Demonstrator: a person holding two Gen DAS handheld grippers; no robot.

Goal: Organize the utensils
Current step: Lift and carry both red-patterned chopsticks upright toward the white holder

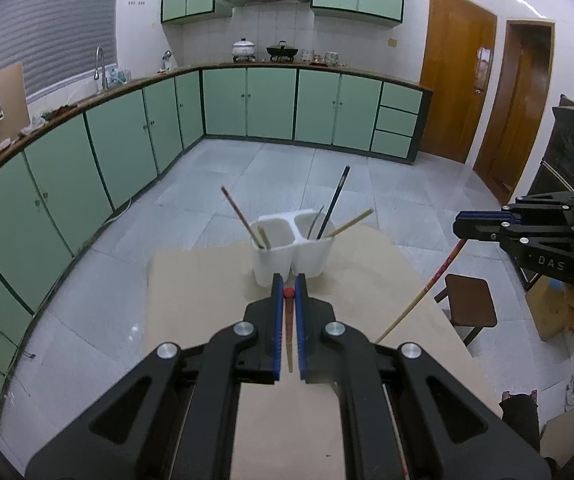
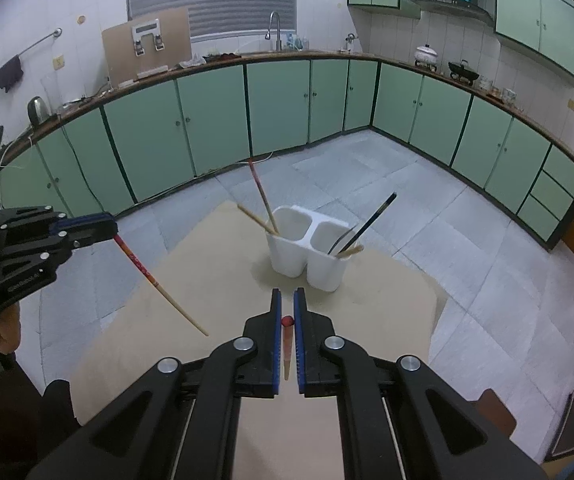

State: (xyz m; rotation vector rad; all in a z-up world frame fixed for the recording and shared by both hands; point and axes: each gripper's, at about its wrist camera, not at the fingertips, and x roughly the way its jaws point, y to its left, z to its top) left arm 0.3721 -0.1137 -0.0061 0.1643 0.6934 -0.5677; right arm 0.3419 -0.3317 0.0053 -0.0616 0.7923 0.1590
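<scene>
A white two-compartment utensil holder (image 1: 271, 264) (image 2: 287, 256) stands on the cardboard-covered table (image 1: 191, 292) ahead of both grippers. One compartment holds a red-ended chopstick and a wooden one. The other holds a black chopstick, a wooden chopstick and a thin metal utensil. My left gripper (image 1: 289, 278) (image 2: 113, 226) is shut on a red-and-wood chopstick (image 1: 289, 332) (image 2: 151, 276) above the table, short of the holder. My right gripper (image 2: 287, 292) (image 1: 457, 226) is shut on a matching chopstick (image 2: 287, 344) (image 1: 427, 286), whose wooden end slants down toward the table.
A dark wooden stool (image 1: 467, 304) stands on the tiled floor right of the table. Green cabinets (image 2: 207, 120) under a counter with a sink, pots and a kettle line the far walls. Brown doors (image 1: 459, 88) stand at the right. A person's hand (image 2: 5, 328) grips the left handle.
</scene>
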